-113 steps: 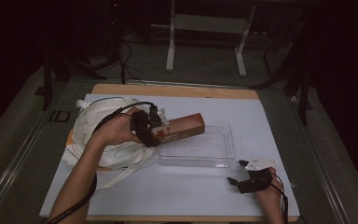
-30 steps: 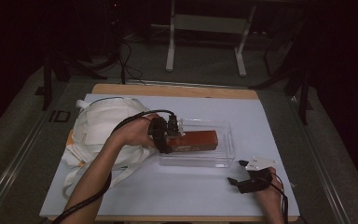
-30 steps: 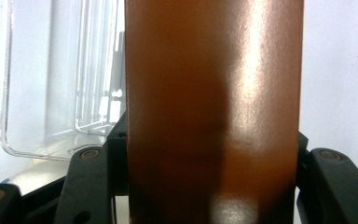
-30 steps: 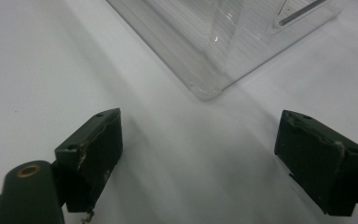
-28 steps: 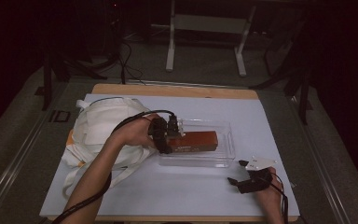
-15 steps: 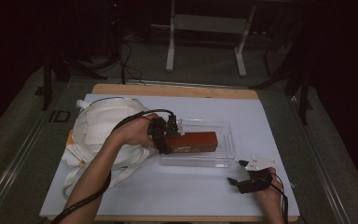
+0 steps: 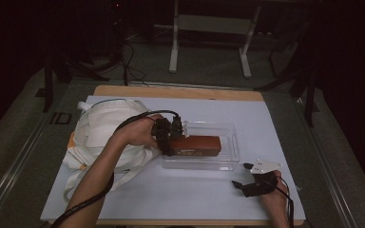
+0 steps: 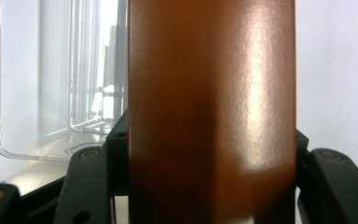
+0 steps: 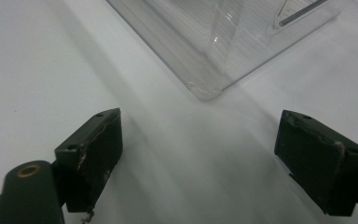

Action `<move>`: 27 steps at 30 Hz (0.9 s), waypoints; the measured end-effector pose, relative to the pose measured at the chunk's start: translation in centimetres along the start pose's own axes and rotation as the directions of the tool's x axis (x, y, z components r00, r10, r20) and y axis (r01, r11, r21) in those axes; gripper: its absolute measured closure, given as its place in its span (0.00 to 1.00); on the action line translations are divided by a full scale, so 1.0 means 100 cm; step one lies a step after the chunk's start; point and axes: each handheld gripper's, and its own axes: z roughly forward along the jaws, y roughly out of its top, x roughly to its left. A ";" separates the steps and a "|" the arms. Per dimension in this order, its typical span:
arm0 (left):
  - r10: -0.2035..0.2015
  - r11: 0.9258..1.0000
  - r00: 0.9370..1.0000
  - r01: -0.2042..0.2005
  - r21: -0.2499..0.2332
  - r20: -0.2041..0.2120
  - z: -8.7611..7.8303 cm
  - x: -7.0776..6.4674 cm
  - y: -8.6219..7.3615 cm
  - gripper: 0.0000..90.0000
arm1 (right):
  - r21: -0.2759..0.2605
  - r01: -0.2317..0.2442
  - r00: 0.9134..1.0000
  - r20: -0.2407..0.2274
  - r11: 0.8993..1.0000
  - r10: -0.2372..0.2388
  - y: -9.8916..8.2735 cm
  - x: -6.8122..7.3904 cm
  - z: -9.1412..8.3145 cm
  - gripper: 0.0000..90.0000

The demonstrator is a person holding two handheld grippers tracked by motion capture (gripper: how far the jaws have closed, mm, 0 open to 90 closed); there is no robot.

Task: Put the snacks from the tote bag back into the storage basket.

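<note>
A long brown box [image 7: 197, 145] lies lengthwise inside a clear plastic container [image 7: 233, 142] at the middle of the table. My left gripper [image 7: 170, 138] is shut on the box's left end, its pads pressing both sides. In the left gripper view the brown box [image 8: 209, 112] stands between the black jaws of the left gripper [image 8: 209, 140], with the clear container [image 8: 32, 93] wall at the left. My right gripper [image 7: 241, 175] rests on the table at the front right, open with nothing in it. In the right gripper view the right gripper [image 9: 198, 140] has its jaws wide apart, facing a corner of the container [image 9: 205, 56].
A crumpled white cloth bag [image 7: 104, 128] with loose straps lies on the left part of the white table cover [image 7: 180, 194], under the left forearm. A white frame's legs [image 7: 173, 57] stand on the floor beyond the table's far edge.
Since the earliest frame my left gripper has carried the brown box rightward and down from above the bag's edge into the container. Over the last second nothing has visibly moved.
</note>
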 end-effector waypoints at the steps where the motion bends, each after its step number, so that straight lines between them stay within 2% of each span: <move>1: 0.000 1.000 1.000 0.000 0.000 0.000 0.000 0.000 0.000 0.47 | 0.000 0.000 1.000 0.000 1.000 0.000 0.000 0.000 0.000 0.17; 8: 0.017 1.000 1.000 -0.017 0.012 0.000 -0.001 0.000 0.005 0.47 | 0.000 -0.002 1.000 -0.001 1.000 0.002 0.000 0.000 0.000 0.17; 18: 0.035 0.999 0.999 -0.035 -0.015 0.020 0.001 -0.001 0.012 0.47 | 0.000 -0.002 1.000 -0.002 1.000 0.002 0.000 0.000 0.000 0.17; 24: 0.039 0.998 0.998 -0.037 -0.042 0.054 0.001 -0.002 0.015 0.47 | 0.000 -0.001 1.000 -0.001 1.000 0.001 0.000 0.000 0.000 0.17; 27: 0.043 0.998 0.998 -0.041 -0.041 0.053 0.001 -0.002 0.015 0.47 | 0.000 0.000 1.000 -0.001 1.000 0.000 0.000 0.000 0.000 0.17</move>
